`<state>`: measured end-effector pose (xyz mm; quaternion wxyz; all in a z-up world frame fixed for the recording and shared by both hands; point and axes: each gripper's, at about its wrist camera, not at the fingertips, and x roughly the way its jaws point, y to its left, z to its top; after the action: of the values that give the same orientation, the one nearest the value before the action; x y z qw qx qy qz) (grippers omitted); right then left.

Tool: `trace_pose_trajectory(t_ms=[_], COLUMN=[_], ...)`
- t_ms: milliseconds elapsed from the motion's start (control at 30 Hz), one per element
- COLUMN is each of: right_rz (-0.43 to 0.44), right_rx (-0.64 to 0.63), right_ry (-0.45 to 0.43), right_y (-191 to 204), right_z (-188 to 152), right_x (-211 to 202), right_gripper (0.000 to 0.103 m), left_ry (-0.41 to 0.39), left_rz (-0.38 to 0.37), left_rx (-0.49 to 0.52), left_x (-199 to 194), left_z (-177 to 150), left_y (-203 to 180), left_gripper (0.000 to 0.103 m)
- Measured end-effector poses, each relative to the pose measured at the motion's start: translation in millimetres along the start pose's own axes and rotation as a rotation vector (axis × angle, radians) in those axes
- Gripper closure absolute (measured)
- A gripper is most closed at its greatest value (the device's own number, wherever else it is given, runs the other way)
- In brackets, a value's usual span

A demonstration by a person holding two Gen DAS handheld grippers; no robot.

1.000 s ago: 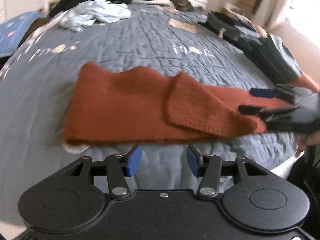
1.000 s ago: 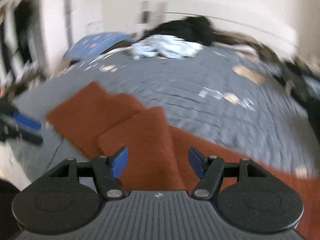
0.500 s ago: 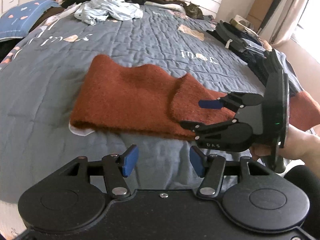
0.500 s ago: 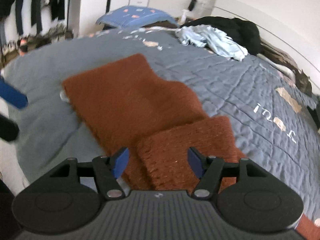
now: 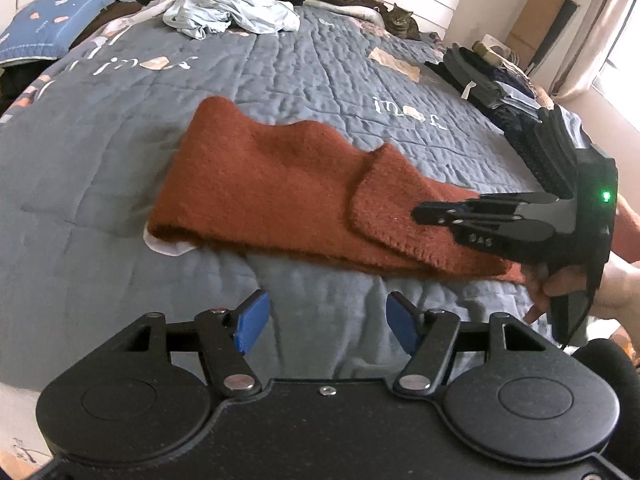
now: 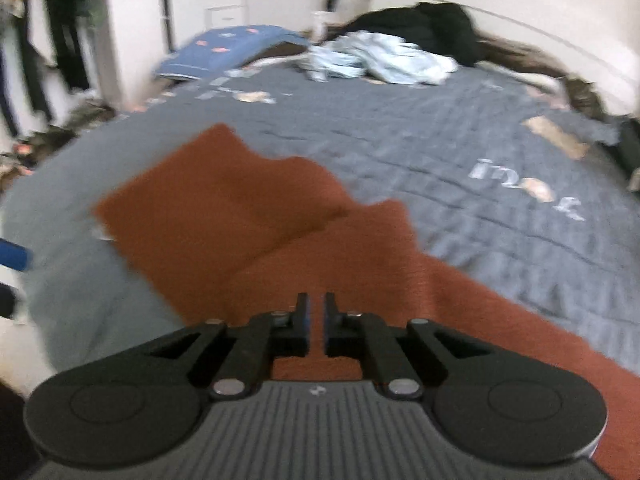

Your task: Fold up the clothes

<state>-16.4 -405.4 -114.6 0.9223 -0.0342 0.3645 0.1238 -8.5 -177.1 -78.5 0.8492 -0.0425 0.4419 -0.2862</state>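
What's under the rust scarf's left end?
A bit of white fabric peeks out beneath the scarf, lying on the grey quilt. The rest of it is covered.

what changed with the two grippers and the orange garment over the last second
The right gripper swung in over the rust-orange garment and closed its jaws from wide open to nearly shut over the folded flap. Whether it pinches the cloth is unclear. The left gripper stayed open, short of the near edge. The garment kept its shape on the quilt.
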Motion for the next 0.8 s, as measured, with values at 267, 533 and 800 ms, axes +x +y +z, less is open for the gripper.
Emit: trace_pose_trajectory(t_ms=[267,533,800], right_rz=[0.099,0.084,0.051], right_rx=[-0.063,-0.101,-0.067], right_ry=[0.031,0.021,0.017], right_y=[28,30,18], right_z=[1,-1,-2], right_x=[25,43,47], right_gripper=[0.087,0.049,0.078], left_ry=[-0.016,-0.030,-0.027], left_rz=[-0.011,-0.024,-0.025], left_rx=[-0.035,-0.069,-0.075], left_x=[-6,-10,-13], left_z=[-1,-5,-8], left_y=[-4,-11,-16], left_gripper=[0.039,0.039,0.039])
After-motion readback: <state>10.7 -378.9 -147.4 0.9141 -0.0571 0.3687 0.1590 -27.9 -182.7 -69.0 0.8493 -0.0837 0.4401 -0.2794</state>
